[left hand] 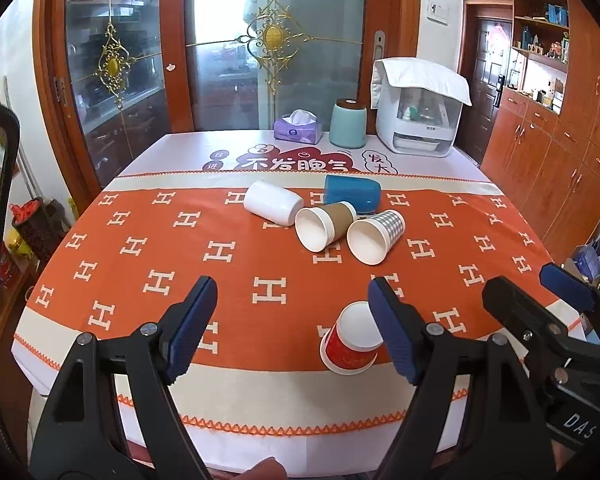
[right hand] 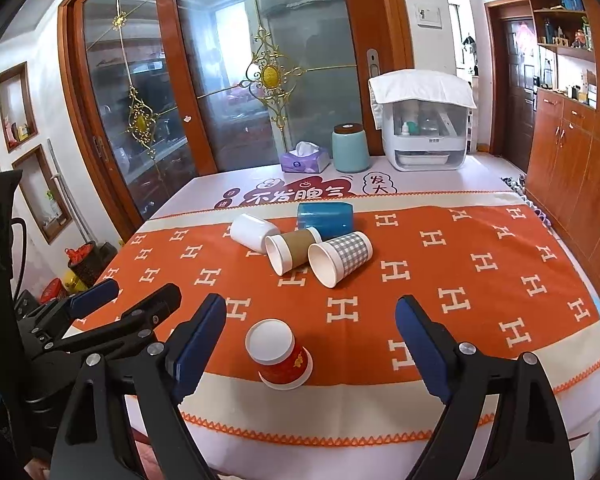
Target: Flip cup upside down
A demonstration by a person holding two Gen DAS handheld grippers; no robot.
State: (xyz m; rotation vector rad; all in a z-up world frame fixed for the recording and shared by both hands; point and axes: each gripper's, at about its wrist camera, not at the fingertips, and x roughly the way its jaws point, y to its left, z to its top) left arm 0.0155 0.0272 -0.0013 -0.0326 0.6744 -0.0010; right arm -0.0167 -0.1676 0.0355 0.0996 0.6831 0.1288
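1. Near the front edge of the table (left hand: 100,360), on the orange H-patterned cloth (left hand: 140,240), the red paper cup (right hand: 281,356) stands upside down, white base on top and rim on the fabric.
2. I have my left gripper (left hand: 292,328) spread wide with nothing between the blue pads; in its own view the red cup sits just beside the right-hand pad, partly hidden behind it.
3. I see my right gripper (right hand: 312,344) is just as wide and empty, and the red cup shows between its fingers, nearer the left one.
4. Further back, four cups lie on their sides in a tight cluster: a white cup (left hand: 273,202), a brown-sleeved paper cup (left hand: 324,224), a grey checked paper cup (left hand: 376,236) and a blue cup (left hand: 352,193).
5. At the far end I can make out a purple tissue box (left hand: 298,127), a teal canister (left hand: 347,124) and a white appliance (left hand: 418,120) with a towel over it.
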